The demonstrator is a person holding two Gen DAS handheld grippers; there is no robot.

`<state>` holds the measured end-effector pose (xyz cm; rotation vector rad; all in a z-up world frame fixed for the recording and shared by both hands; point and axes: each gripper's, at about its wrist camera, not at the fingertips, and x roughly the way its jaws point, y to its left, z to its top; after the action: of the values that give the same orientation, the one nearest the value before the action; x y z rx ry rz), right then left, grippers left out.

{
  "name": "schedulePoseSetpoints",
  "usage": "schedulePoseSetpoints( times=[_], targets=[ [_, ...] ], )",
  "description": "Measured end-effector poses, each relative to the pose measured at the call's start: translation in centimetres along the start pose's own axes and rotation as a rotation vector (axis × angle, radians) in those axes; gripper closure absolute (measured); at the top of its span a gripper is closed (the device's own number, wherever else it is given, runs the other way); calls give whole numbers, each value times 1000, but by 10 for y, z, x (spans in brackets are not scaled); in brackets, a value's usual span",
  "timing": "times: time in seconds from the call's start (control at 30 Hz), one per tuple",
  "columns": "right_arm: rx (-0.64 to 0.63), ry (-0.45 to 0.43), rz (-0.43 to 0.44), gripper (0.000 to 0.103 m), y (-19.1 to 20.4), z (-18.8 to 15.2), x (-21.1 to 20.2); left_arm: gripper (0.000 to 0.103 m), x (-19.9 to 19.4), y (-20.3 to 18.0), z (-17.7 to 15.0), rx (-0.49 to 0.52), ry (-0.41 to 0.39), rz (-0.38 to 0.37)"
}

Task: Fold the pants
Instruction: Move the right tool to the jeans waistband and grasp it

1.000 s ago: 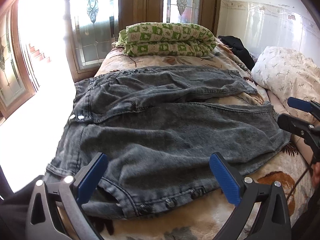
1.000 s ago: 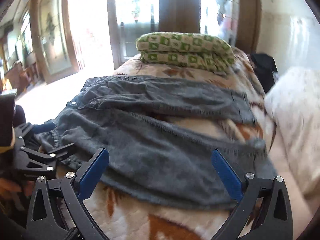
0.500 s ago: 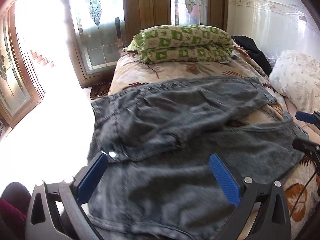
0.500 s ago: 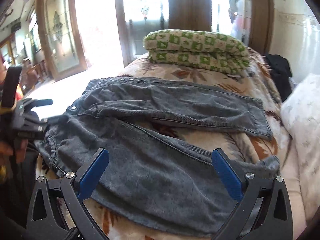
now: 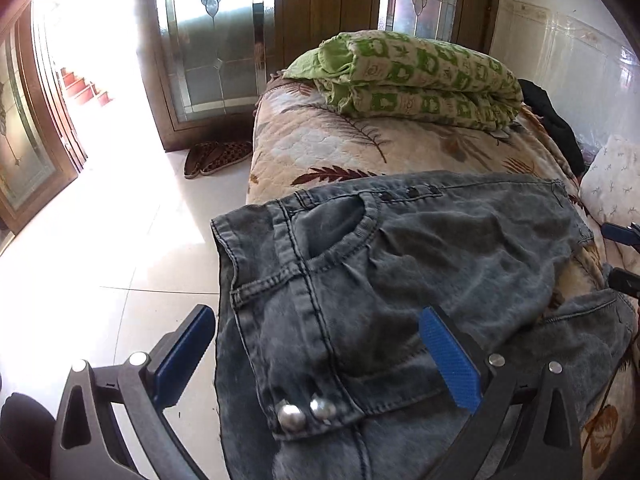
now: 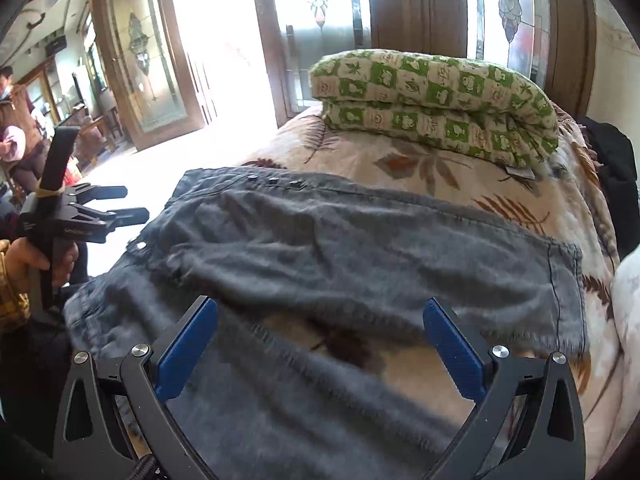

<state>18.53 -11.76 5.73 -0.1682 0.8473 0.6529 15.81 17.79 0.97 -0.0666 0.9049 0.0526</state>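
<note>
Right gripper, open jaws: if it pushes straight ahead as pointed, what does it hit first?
Most likely the grey denim pants spread on the bed, around the gap between the two legs; the right gripper looks angled down at them. Depth is unclear.

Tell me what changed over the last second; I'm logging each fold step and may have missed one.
The waist end of the jeans was carried over toward the far leg, so the pocket and waistband snaps now face up there. Both the left gripper and right gripper pulled back and stand open, holding nothing. The near leg still shows uncovered. The green quilt and the bedspread stayed put.
</note>
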Motion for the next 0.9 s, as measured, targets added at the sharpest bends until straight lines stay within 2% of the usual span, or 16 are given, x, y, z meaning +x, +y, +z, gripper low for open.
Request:
schedulePoseSetpoints(
  times=[0.3,0.47,0.57,0.77,0.9],
  targets=[
    [0,27,-10,0,-22,30,52,0,49,38,26,-57,39,18],
    [-30,59,63,0,-28,53,82,0,67,51,38,-35,46,29],
    [-47,77,72,0,-32,64,98,0,78,62,47,-19,43,41],
    [-83,100,93,0,-42,78,125,0,106,85,56,-17,56,-1],
    [-154,132,104,0,-44,87,145,0,122,95,59,-28,61,-49]
  ],
)
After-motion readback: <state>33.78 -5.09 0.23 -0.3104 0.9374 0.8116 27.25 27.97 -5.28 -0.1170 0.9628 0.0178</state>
